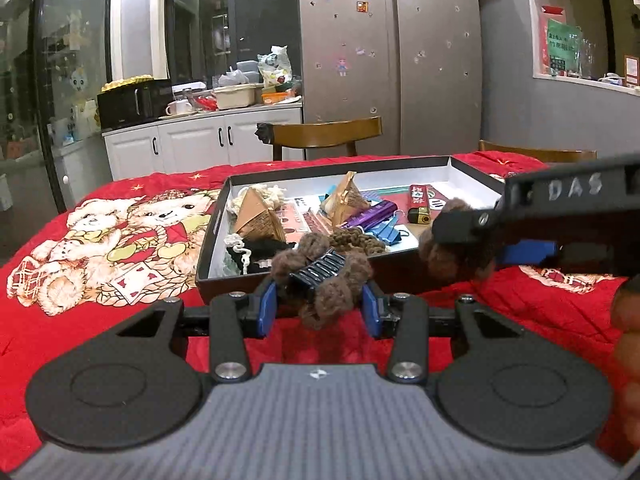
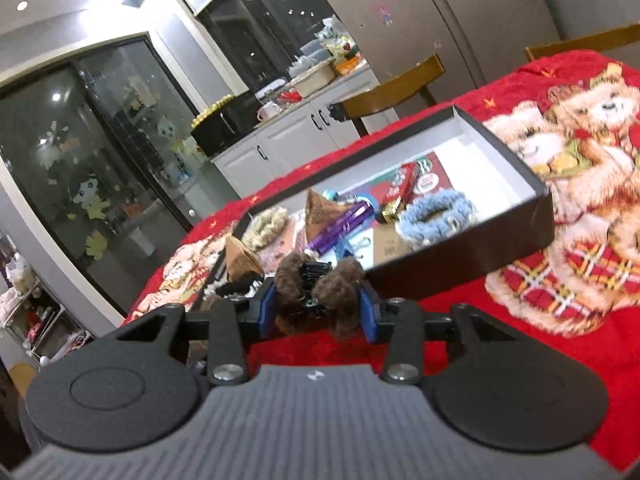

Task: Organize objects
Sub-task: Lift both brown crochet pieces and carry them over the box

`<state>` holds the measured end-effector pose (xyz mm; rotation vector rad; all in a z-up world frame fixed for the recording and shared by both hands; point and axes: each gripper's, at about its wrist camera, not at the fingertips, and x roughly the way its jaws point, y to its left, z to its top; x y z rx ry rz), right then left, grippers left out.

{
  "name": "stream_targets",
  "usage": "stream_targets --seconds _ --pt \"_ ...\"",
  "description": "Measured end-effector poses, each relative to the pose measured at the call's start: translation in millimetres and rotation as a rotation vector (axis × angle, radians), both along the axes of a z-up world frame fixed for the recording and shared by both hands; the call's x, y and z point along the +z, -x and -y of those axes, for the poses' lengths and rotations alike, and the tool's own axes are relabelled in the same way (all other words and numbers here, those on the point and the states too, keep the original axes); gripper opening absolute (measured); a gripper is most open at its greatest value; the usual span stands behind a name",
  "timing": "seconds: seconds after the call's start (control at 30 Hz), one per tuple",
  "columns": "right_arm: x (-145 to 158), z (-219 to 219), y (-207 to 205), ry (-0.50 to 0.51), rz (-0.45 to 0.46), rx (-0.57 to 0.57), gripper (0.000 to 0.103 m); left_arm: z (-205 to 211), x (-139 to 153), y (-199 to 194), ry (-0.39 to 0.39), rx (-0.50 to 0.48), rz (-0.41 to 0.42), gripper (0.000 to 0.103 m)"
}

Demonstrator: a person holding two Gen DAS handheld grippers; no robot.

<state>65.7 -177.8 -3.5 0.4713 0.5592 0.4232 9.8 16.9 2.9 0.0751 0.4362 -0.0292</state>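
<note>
In the left wrist view my left gripper (image 1: pixel 318 300) is shut on a brown fuzzy hair claw clip (image 1: pixel 320 276), held just in front of the near wall of a shallow black box (image 1: pixel 216 232). My right gripper (image 1: pixel 452 236) comes in from the right there, carrying a second brown fuzzy clip (image 1: pixel 444 256) at the box's near right corner. In the right wrist view the right gripper (image 2: pixel 318 308) has its blue pads pressed on that brown clip (image 2: pixel 316 284), above the near edge of the box (image 2: pixel 460 264).
The box holds woven triangular pouches (image 1: pixel 260 216), a purple tube (image 2: pixel 340 224), a red lighter (image 1: pixel 418 204), blue binder clips (image 1: pixel 384 230) and a blue scrunchie (image 2: pixel 436 212). A red bear-print blanket (image 1: pixel 100 240) covers the table. Wooden chairs (image 1: pixel 324 134) stand behind it. A hand (image 1: pixel 628 320) is at the right edge.
</note>
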Motion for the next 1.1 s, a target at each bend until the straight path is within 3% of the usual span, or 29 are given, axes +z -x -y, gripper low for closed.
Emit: stream_targets --seconds 0.17,0.37,0.57,0.8,0.93,1.1 --pt "17 2 2 0.011 0.044 -0.023 0.046 2 4 4 -0.01 0.009 0.039 0.048" --pt "42 16 4 -0.058 0.118 -0.025 0.046 1 15 8 -0.008 0.043 0.124 0.048" --pt "77 24 5 -0.057 0.175 -0.082 0.046 2 50 3 0.032 0.05 0.184 0.048" --pt "101 32 -22 -0.104 0.133 -0.103 0.046 10 102 -36 0.035 0.041 0.132 0.049" --pt "108 32 -50 -0.073 0.099 -0.133 0.046 7 117 -62 0.089 0.049 0.106 0.049" --pt "99 32 -92 -0.083 0.048 -0.161 0.046 8 121 -99 0.08 0.0 0.076 0.049"
